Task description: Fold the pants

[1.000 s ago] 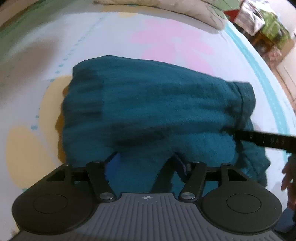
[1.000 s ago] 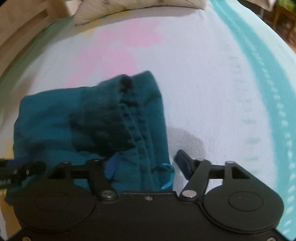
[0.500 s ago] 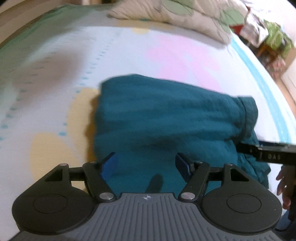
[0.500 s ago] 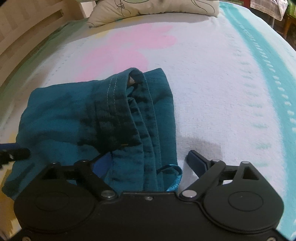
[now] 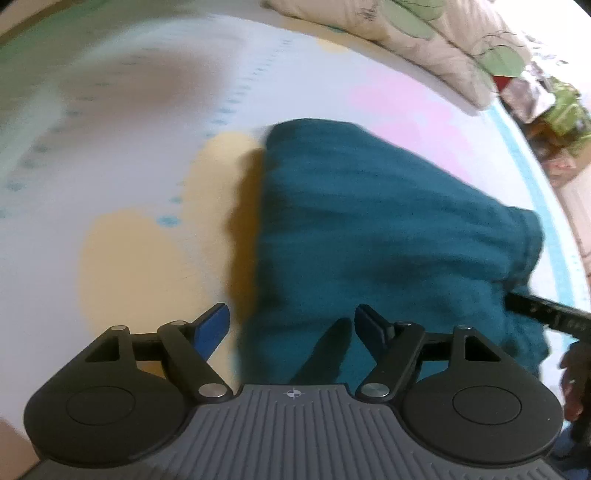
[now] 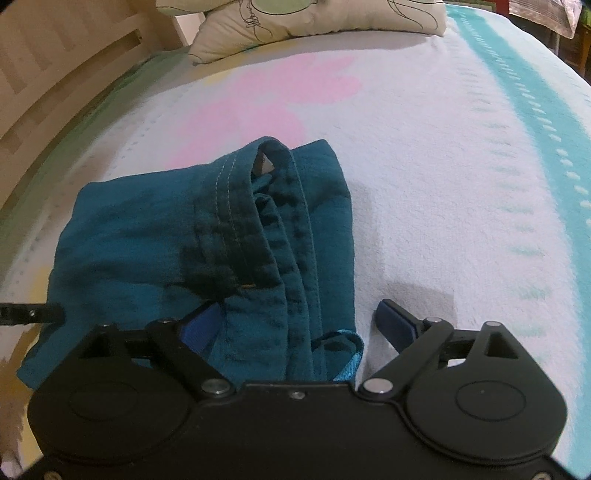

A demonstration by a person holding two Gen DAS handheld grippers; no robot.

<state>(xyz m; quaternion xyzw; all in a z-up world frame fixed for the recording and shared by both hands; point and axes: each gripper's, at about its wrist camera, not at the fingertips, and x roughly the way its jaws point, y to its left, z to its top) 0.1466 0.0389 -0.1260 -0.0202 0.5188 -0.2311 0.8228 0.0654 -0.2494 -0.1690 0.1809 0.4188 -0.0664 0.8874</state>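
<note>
We see the teal pants (image 6: pixel 155 236) folded into a soft, crinkled bundle on the bedspread (image 6: pixel 424 155), a fleecy white cover printed with pink and yellow flower shapes and a turquoise stripe. The waistband (image 6: pixel 284 229) faces the right wrist camera: gathered, ribbed elastic with pale double stitching, and a bright turquoise loop (image 6: pixel 347 354) poking out at the near corner. The right gripper (image 6: pixel 301 323) stands wide, its blue pads on either side of that waistband end; we cannot see either pad pressing the cloth. The left gripper (image 5: pixel 293 326) is opening (its view is blurred), one blue pad over the bare bedspread, the other over the bundle's near edge, gripping nothing. A cream pillow (image 6: pixel 306 22) with leaf outlines lies at the head, beside a slatted wooden frame (image 6: pixel 55 74).
</note>
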